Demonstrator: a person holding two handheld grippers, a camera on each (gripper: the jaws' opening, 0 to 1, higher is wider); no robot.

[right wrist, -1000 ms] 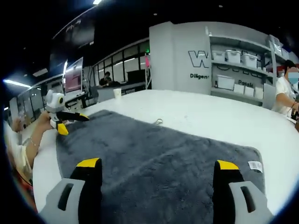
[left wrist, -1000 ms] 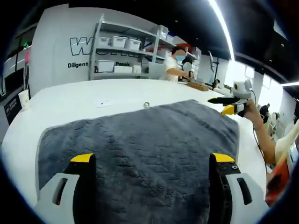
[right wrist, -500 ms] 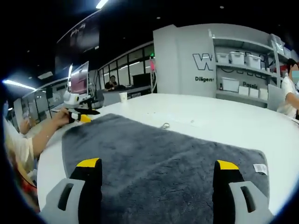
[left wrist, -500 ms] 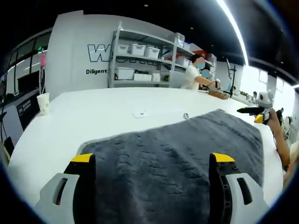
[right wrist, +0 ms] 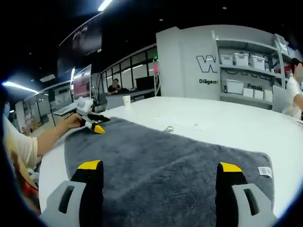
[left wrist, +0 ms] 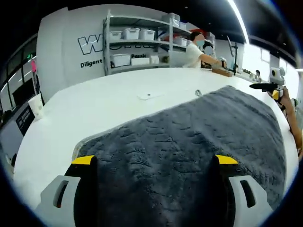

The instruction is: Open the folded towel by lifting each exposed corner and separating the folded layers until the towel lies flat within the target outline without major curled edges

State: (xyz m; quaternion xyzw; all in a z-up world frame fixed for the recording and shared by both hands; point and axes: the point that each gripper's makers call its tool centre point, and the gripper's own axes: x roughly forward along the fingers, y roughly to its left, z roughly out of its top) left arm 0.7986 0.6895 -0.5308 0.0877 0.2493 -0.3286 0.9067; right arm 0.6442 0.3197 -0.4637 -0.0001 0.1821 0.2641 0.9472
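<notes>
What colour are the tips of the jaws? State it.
Yellow tips on black jaws of the right gripper, over the dark grey plush towel; clearest in the right gripper view.

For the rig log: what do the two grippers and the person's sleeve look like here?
Each gripper has two light grey jaws with black inner faces and yellow caps at the tips: left gripper, right gripper. In the right gripper view the left gripper shows black jaws with a yellow tip and a white box on top, and the arm behind it wears a short pale sleeve.
</notes>
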